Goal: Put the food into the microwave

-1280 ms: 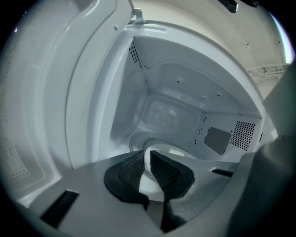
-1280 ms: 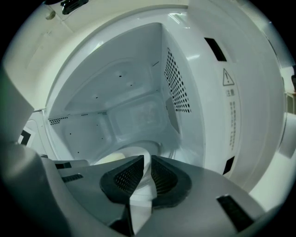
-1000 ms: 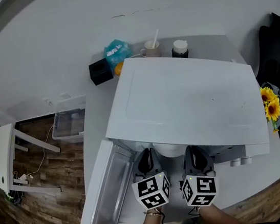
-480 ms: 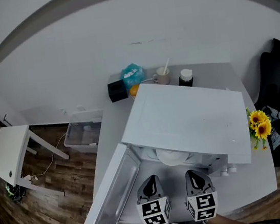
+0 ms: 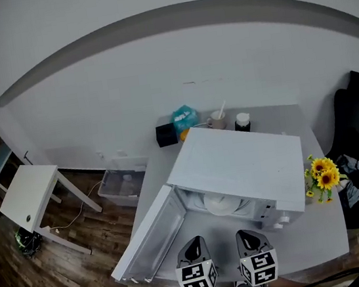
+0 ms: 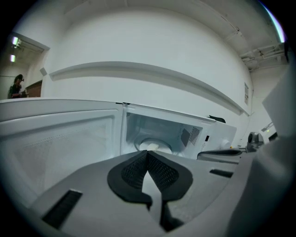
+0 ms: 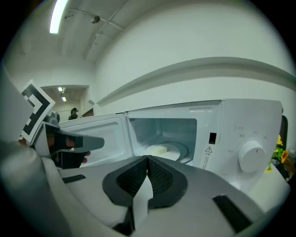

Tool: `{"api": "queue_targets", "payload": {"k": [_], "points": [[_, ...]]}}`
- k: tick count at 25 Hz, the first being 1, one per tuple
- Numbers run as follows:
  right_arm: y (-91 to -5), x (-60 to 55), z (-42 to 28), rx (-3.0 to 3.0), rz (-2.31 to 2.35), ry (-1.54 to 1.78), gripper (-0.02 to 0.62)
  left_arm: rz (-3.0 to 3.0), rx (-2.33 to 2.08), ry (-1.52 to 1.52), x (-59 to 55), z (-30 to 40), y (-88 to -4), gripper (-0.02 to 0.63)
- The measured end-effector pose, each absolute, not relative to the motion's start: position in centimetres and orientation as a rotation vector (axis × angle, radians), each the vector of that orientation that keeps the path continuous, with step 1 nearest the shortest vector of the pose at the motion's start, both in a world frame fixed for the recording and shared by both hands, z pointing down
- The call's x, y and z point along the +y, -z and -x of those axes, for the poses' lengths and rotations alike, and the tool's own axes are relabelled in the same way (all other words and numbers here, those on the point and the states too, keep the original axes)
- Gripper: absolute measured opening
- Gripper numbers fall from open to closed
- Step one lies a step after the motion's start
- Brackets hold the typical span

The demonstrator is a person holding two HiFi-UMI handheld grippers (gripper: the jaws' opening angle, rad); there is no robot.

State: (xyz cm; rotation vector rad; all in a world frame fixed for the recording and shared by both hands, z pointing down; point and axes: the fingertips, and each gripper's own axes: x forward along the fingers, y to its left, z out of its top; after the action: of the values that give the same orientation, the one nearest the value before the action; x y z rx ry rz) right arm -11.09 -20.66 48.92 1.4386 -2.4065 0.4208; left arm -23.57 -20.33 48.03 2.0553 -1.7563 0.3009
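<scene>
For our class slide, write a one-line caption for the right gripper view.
Shut right gripper faces the open microwave, pale food on its round plate, door swung left.
</scene>
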Motion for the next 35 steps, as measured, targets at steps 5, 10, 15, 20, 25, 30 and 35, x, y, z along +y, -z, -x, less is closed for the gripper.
{"api": "queue_targets", "payload": {"k": [5,10,15,20,25,30,35], "points": [[-48.2,-20.9,10.8,-2.435,-1.431,-0.421,0.017,-2.045,-1.769,-0.298,-19.5,22.3,-47.9,0.003],[-47.4,-21.6,10.9,-2.454,-1.413,-0.420,0.017,-2.051,-1.786,-0.289,-20.0,21.8,-47.1,0.003],[-47.1,-21.3,10.8,-2.469,-1.403,-0.429,0.017,-2.053,-1.791,-0.288,-19.9,21.5,-46.8,0.003],[-47.3,-21.1,10.4,-2.474,-1.407,-0.456,0.017,-2.016,-1.785,-0.284,-19.3,21.9,-47.5,0.003],[-46.9,-20.9,10.4,-2.482,-1.404,-0.434,0.017,-2.015,-1.780,-0.285,-19.0,21.9,-47.6,0.003],[-46.7,-20.6,10.7,-2.489,-1.392,-0.426,0.017,-2.013,-1.772,-0.287,-18.7,21.8,-47.7,0.003],[-47.2,-20.2,10.8,-2.478,-1.373,-0.445,0.015,-2.009,-1.760,-0.280,-18.6,21.7,-47.9,0.003]]}}
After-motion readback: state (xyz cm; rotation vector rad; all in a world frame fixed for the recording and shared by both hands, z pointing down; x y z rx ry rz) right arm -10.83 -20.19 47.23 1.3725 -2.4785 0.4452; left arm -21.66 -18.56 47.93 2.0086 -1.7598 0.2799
